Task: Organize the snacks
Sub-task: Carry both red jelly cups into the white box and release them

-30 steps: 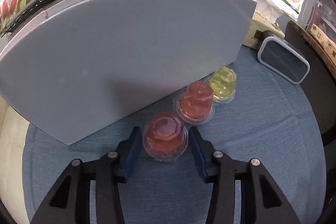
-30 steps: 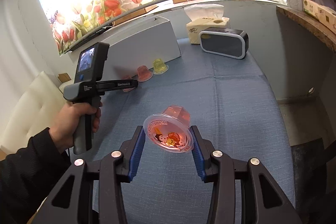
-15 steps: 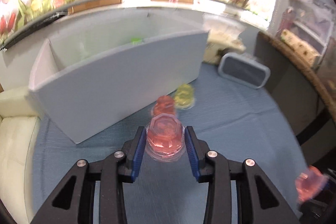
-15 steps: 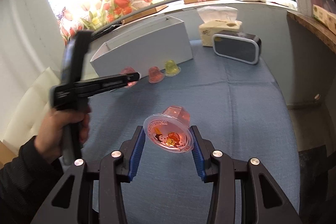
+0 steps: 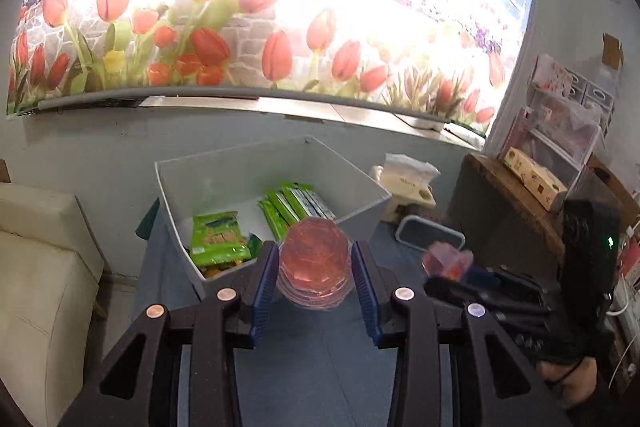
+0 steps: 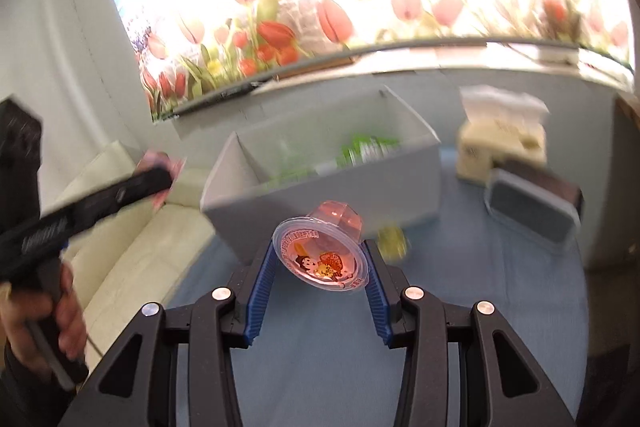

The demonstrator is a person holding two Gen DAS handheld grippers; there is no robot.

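Note:
My left gripper [image 5: 316, 267] is shut on a red jelly cup [image 5: 314, 261] and holds it in the air in front of the grey storage box [image 5: 360, 179], which holds green snack packs [image 5: 216, 237]. My right gripper [image 6: 320, 267] is shut on another red jelly cup [image 6: 324, 255], tilted with its printed lid toward the camera, above the blue tablecloth near the grey box [image 6: 424, 167]. A yellow jelly cup [image 6: 394, 243] lies on the cloth by the box. In the left wrist view the right gripper's cup [image 5: 446, 261] shows blurred at the right.
A tissue box [image 6: 500, 143] and a grey-framed black speaker [image 6: 532, 211] stand right of the box. A cream sofa [image 5: 36, 267] lies to the left. A dark wooden cabinet [image 5: 516, 211] with boxes stands at the right.
My left gripper shut on the red jelly cup and lifted it high above the box's front wall. My right gripper moved with its cup toward the box.

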